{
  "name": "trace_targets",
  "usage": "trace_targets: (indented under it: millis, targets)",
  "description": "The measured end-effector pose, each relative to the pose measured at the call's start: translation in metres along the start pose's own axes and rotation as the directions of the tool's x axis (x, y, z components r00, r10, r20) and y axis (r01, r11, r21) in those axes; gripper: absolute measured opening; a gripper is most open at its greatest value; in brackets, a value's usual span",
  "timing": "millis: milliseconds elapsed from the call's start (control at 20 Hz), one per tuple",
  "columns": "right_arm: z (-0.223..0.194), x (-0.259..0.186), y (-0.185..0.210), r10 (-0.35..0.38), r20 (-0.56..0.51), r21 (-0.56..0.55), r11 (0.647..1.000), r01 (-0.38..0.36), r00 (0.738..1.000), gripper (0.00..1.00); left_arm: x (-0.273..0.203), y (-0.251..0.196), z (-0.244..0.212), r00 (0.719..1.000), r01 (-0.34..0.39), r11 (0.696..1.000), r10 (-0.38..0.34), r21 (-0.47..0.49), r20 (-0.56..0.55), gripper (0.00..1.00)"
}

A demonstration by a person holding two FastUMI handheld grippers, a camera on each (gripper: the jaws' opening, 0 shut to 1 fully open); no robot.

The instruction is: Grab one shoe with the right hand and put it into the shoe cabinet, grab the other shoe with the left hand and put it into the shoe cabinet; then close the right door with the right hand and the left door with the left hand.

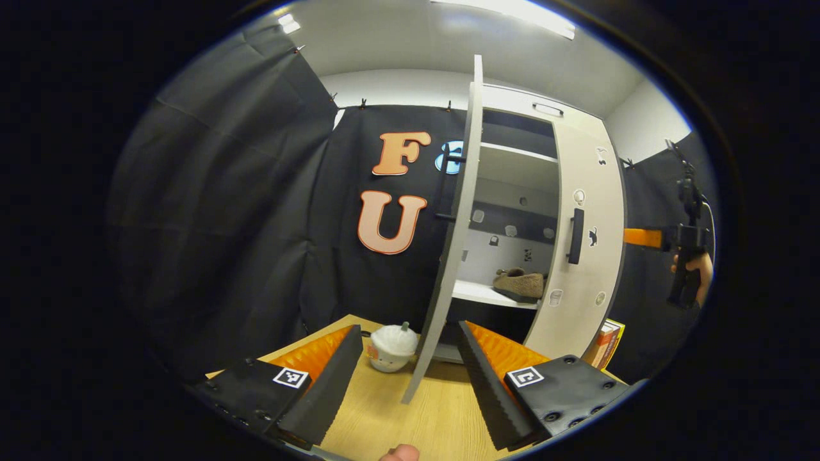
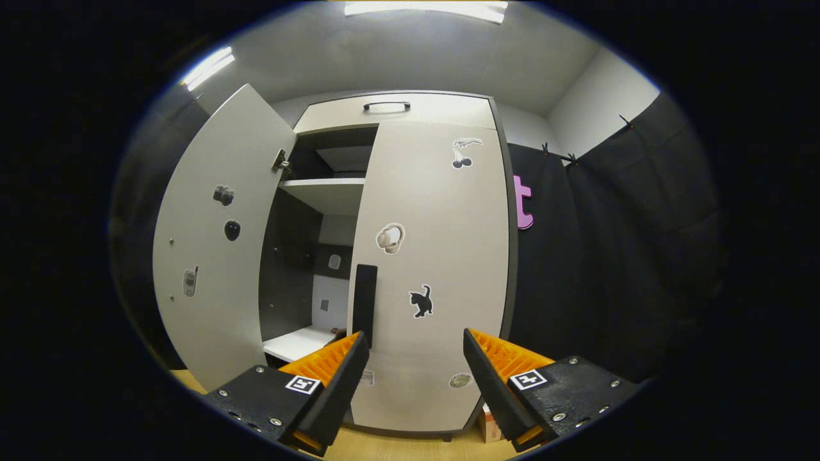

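Left gripper view: the left gripper (image 1: 403, 365) hangs low over the wooden bench (image 1: 410, 416) with its fingers spread wide, nothing between them. It faces the thin edge of the left door (image 1: 458, 218), which stands swung out toward the camera.

Shoe cabinet: the white shoe cabinet (image 1: 512, 102) is half open, the left door out, the right door (image 1: 586, 243) looking pretty much flush with the front.

Shoes: a brown shoe (image 1: 520, 285) sits on the white shelf (image 1: 487, 294) inside, in the gap between the two doors. Can't tell if that's one shoe or both bunched together.

Other stuff: a small white round pot thing (image 1: 392, 347) sits on the bench just left of the door's bottom edge, between the gripper fingers as seen from here. An orange box (image 1: 605, 342) leans by the cabinet's lower right corner.

Right gripper, far off: the right gripper (image 1: 685, 240) shows at the right edge, held in a hand (image 1: 701, 272), well apart from the cabinet.

Right gripper view: the right gripper (image 2: 416, 371) is spread open too, empty, pointing straight at the right door (image 2: 435, 269), near its black handle (image 2: 365, 301) but not touching. The left door (image 2: 218, 237) is swung wide on the left, with a bit of the white shelf (image 2: 298, 342) showing behind.
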State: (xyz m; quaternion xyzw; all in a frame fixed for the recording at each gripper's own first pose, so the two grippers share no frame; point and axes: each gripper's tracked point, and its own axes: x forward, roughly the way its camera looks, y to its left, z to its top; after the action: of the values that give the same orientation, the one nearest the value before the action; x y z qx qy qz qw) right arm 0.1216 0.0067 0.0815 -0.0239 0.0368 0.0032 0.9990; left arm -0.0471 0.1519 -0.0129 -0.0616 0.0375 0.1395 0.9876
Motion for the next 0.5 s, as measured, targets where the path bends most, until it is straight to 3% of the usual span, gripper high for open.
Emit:
trace_targets:
  millis: [50,200,250,500]
  targets:
    - [-0.004,-0.011,0.003,0.007,-0.003,0.001,1.000,-0.007,1.000,0.92,0.006,0.008,0.008,1.000,-0.016,1.000,0.016,-0.004,0.007,0.94]
    - [-0.017,-0.037,0.009,0.015,-0.012,0.008,1.000,-0.015,1.000,0.92,0.037,0.027,0.045,0.998,-0.046,0.999,0.047,-0.021,0.044,0.99]
    - [-0.021,-0.041,0.011,0.022,-0.019,0.012,1.000,-0.022,1.000,0.92,0.049,0.034,0.057,0.997,-0.064,0.997,0.066,-0.036,0.051,0.96]
    - [-0.043,-0.059,0.004,0.000,-0.050,-0.001,1.000,0.000,0.999,0.94,0.109,0.033,0.109,0.993,-0.039,0.998,0.044,-0.046,0.111,0.97]
